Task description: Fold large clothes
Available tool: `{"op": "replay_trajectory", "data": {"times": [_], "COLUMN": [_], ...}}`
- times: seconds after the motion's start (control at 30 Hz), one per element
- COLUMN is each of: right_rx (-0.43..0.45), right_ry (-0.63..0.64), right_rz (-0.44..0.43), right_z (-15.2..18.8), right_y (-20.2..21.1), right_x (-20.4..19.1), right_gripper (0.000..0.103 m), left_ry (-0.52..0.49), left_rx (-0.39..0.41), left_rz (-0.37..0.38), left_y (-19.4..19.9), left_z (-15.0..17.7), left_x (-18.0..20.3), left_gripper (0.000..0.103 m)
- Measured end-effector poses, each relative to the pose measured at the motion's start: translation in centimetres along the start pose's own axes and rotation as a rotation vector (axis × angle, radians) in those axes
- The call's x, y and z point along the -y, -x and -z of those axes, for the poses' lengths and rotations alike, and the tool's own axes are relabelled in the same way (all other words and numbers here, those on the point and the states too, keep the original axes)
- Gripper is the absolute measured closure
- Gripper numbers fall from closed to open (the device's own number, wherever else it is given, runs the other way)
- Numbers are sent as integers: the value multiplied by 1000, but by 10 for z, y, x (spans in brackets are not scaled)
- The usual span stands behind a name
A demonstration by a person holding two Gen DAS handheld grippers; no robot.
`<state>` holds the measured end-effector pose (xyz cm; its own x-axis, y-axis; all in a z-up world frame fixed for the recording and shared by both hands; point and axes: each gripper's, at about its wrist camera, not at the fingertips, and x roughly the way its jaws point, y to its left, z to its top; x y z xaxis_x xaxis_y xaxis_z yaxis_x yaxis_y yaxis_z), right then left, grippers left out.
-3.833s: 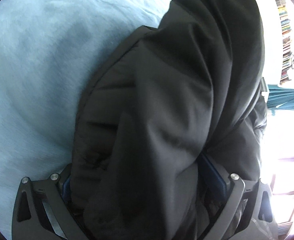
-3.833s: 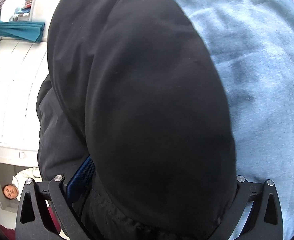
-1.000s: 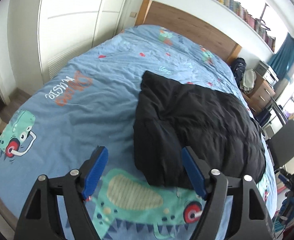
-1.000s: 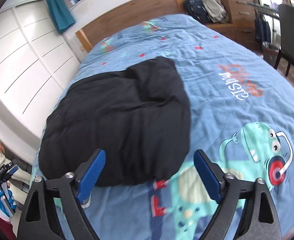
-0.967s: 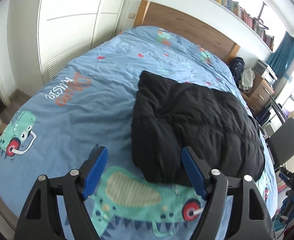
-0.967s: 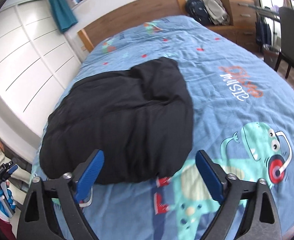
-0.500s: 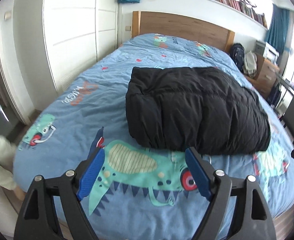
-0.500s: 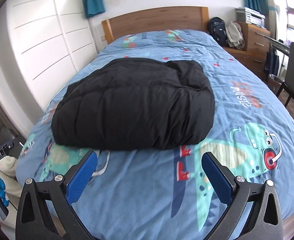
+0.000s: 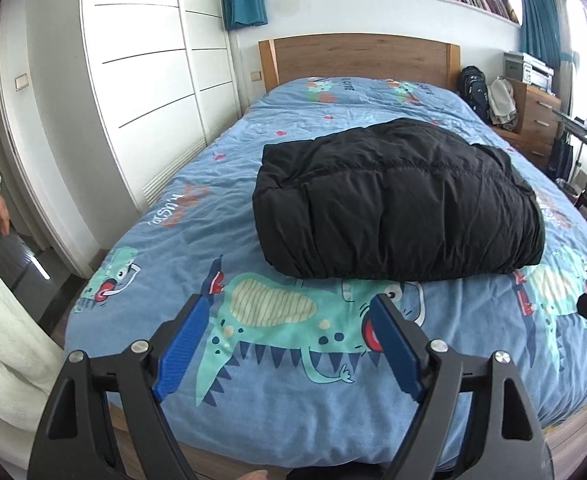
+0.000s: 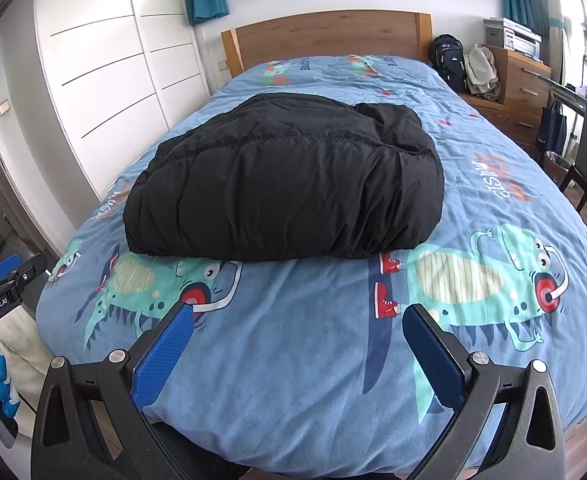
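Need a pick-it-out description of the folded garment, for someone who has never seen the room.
Start at the bed with the blue dinosaur duvet and wooden headboard. Mid-bed lies the black puffer jacket, folded into one puffy quilted bundle: the only dark, plain, bulky thing on the bright cartoon print.

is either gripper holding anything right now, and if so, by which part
Nothing is held. The left gripper and right gripper are both open and empty, short of the folded black jacket, which lies on the bed.

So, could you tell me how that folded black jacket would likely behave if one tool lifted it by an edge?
The black jacket looks puffy and quilted, so it is probably light for its bulk. It is soft, so it would likely sag and unfold from a single grip. Its smooth shell may slip between the pads.
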<state>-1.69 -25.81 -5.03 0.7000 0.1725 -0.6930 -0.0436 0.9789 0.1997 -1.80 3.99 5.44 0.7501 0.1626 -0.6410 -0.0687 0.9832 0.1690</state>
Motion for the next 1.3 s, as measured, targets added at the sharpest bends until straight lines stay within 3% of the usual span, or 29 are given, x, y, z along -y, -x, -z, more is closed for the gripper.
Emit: {"op": "replay_trajectory", "data": {"times": [0.47,1.3], "right_rx": [-13,-48], "right_ry": [-23,-40], "right_rz": [3,47], "right_z": [14,27], "right_y": [-4,-20], "right_x": [11,15], "right_gripper": [1,1], "left_ry": [27,14], "left_rx": [-54,-98], "left_rz": [55,84], "left_y": [-12,-31], "left_z": [17,31], "left_x": [14,21], "left_gripper": [21,21]}}
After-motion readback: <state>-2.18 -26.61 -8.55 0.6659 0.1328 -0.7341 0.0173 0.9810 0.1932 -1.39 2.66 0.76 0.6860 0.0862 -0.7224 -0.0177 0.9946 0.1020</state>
